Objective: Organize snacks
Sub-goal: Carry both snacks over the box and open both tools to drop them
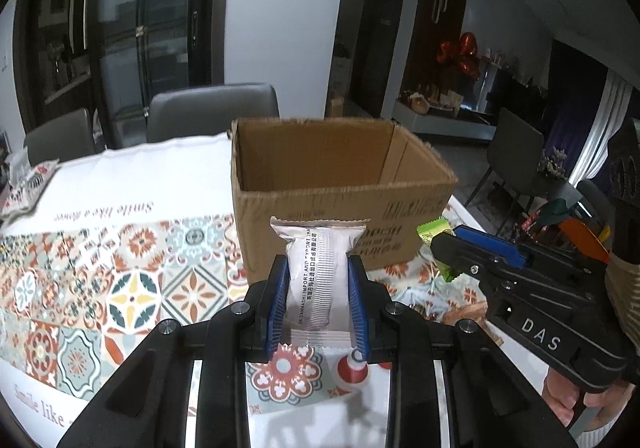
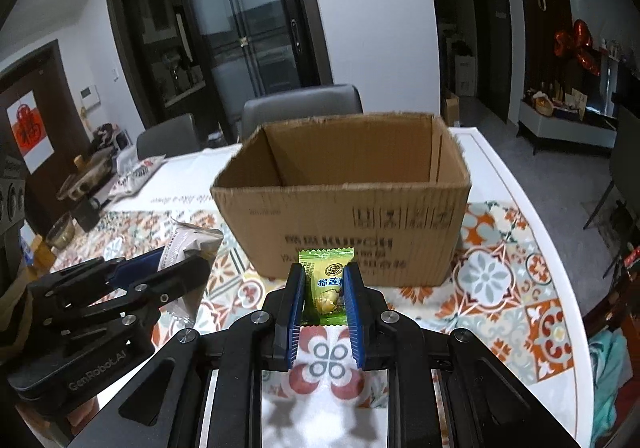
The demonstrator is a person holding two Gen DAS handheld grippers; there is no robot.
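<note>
An open cardboard box stands on the patterned tablecloth; it also shows in the right wrist view. My left gripper is shut on a white snack packet, held above the cloth just in front of the box. My right gripper is shut on a small green candy packet, also held in front of the box. The right gripper and its green packet show at the right of the left view. The left gripper with the white packet shows at the left of the right view.
A red-and-white snack bag lies at the far left of the table, seen too in the right wrist view. Grey chairs stand behind the table. The table edge runs along the right. Bowls and a mug sit far left.
</note>
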